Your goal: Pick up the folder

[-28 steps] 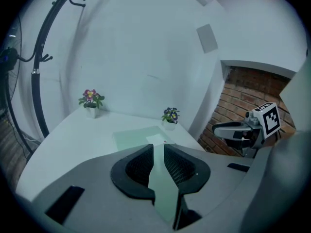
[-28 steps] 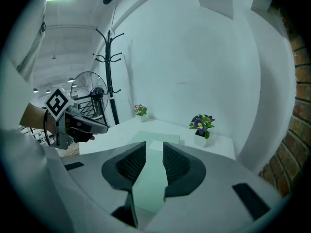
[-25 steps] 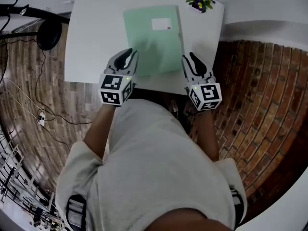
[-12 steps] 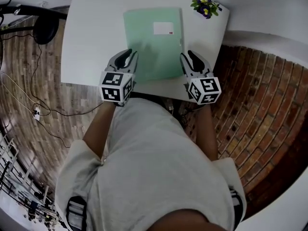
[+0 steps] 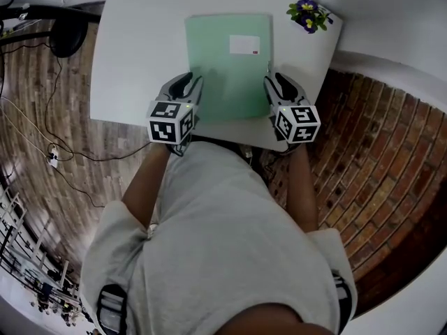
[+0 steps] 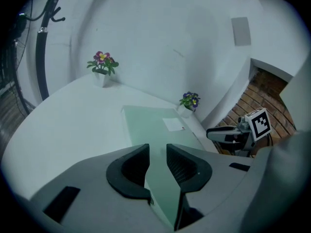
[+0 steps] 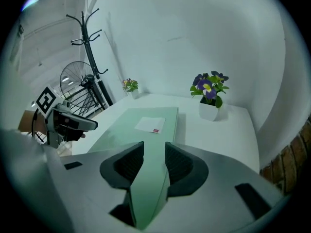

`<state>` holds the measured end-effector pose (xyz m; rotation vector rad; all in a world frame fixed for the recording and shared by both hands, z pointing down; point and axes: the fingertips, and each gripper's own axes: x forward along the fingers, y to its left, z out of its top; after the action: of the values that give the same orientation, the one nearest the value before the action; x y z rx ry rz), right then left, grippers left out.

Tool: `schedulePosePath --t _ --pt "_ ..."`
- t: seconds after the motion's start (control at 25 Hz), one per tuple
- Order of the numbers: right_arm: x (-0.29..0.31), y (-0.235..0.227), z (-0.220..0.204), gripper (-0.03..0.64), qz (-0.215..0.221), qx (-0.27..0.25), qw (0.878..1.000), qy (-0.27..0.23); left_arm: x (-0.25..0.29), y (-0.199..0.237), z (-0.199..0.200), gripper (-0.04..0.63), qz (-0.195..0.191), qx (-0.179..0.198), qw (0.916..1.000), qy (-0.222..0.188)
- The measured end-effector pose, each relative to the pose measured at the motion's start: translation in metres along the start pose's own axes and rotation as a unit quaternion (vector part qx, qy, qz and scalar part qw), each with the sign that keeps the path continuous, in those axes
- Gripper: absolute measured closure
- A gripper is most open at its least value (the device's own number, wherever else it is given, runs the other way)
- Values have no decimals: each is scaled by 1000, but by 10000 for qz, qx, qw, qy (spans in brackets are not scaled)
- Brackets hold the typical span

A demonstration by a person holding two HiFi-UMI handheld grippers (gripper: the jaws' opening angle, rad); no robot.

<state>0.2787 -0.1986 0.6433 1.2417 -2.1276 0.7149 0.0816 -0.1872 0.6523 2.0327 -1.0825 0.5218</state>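
A pale green folder [image 5: 227, 65] with a white label [image 5: 244, 45] lies flat on the white table [image 5: 133, 61]. My left gripper [image 5: 187, 82] hangs over its near left corner and my right gripper [image 5: 279, 82] over its near right corner. Both stand open, and their jaws have just been opening further. Nothing is gripped. In the left gripper view the folder [image 6: 155, 127] shows through the gap of the left gripper [image 6: 157, 152]. The right gripper view shows the folder [image 7: 141, 130] the same way, beyond the right gripper [image 7: 154, 149].
A potted purple flower [image 5: 307, 14] stands at the table's far right corner, another pot [image 6: 102, 64] at the far left. A fan [image 5: 66, 44] and cables are on the brick floor to the left. A coat stand [image 7: 90, 28] is by the wall.
Both grippers have come down and forward onto the folder's near corners. The folder has not moved on the table.
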Motion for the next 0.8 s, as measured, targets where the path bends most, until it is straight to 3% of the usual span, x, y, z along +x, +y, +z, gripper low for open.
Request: schedulePosePath --t 0.24,0.44,0.6,0.8 --pt "23 -9 -7 435 90 196 9994 284 13 16 -10 446 -35 -352 9987 367" --pt "33 -17 -7 414 149 720 9966 382 23 22 -14 365 -201 -607 9961 612" --pt "40 -19 -14 391 239 1117 9921 517 31 24 -16 321 -363 -634 9940 815" --pt "53 -16 -14 332 496 1252 9891 595 38 19 -19 293 -572 -733 9907 989"
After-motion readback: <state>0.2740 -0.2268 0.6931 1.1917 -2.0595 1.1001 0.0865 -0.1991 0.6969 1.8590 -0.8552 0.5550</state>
